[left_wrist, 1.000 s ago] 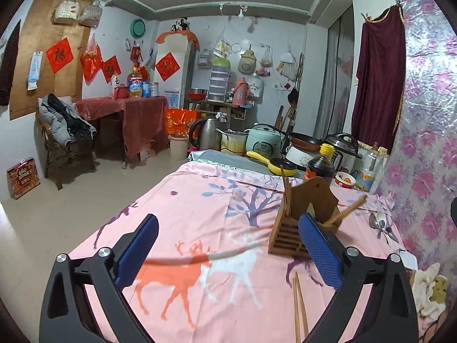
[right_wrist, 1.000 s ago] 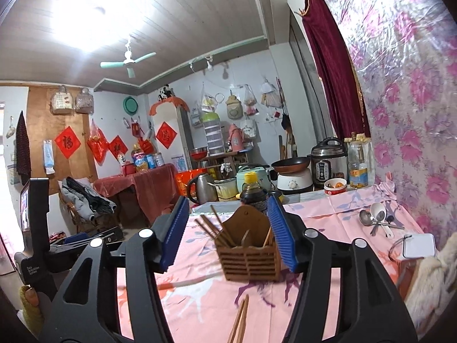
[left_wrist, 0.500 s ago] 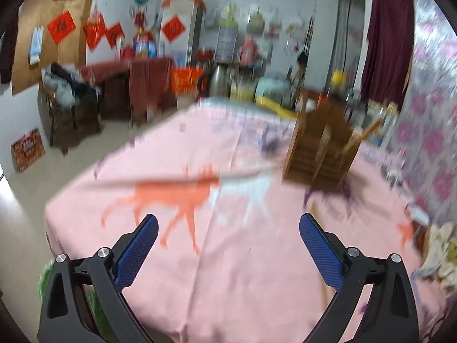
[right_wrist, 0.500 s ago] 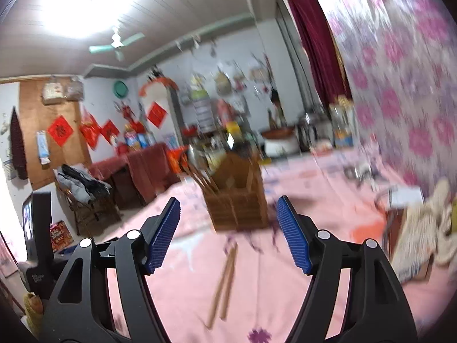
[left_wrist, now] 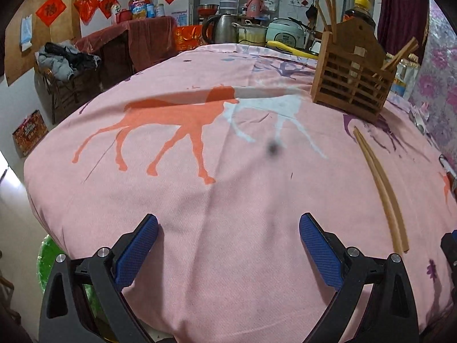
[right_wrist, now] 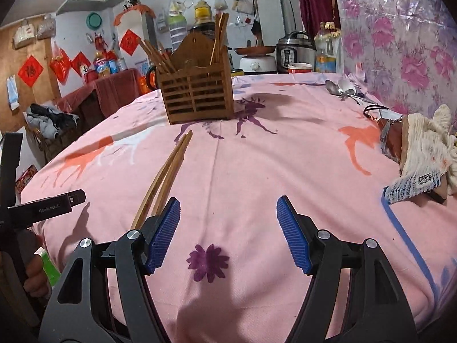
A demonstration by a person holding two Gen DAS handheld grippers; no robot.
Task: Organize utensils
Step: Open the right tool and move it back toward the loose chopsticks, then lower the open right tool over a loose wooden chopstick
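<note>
Pink cotton tablecloth (left_wrist: 228, 200), printed with orange and white deer and purple flowers, spreads beneath both tongs. The left gripper (left_wrist: 228, 245) hangs low over the near part of this cloth with its blue ribbed pads (left_wrist: 137, 253) standing wide apart and nothing between them. A pair of long light-wood chopsticks (left_wrist: 381, 191) lies flat on the cloth ahead of it and off to its right, side by side and touching, their far tips pointing toward the slatted brown wooden utensil holder (left_wrist: 352, 85). That holder stands upright farther ahead and to the right, well apart from the left gripper, with several more wooden chopsticks (left_wrist: 331, 8) leaning out of its compartments.

The right gripper (right_wrist: 228, 234) also has its blue pads spread, empty, above a purple flower print (right_wrist: 208, 261). From its view the loose chopsticks (right_wrist: 168, 171) run just beside the outer face of its left finger (right_wrist: 164, 234), their near ends hidden behind that finger, so contact cannot be told. The utensil holder (right_wrist: 197, 97) sits straight ahead, just past the chopsticks' far tips. Two metal spoons (right_wrist: 340, 88) rest on the cloth far ahead to the right. A cream knitted cloth (right_wrist: 428, 148) lies at the right edge. At the left of this view a person's hand (right_wrist: 35, 277) grips the black handle of the other tool.
</note>
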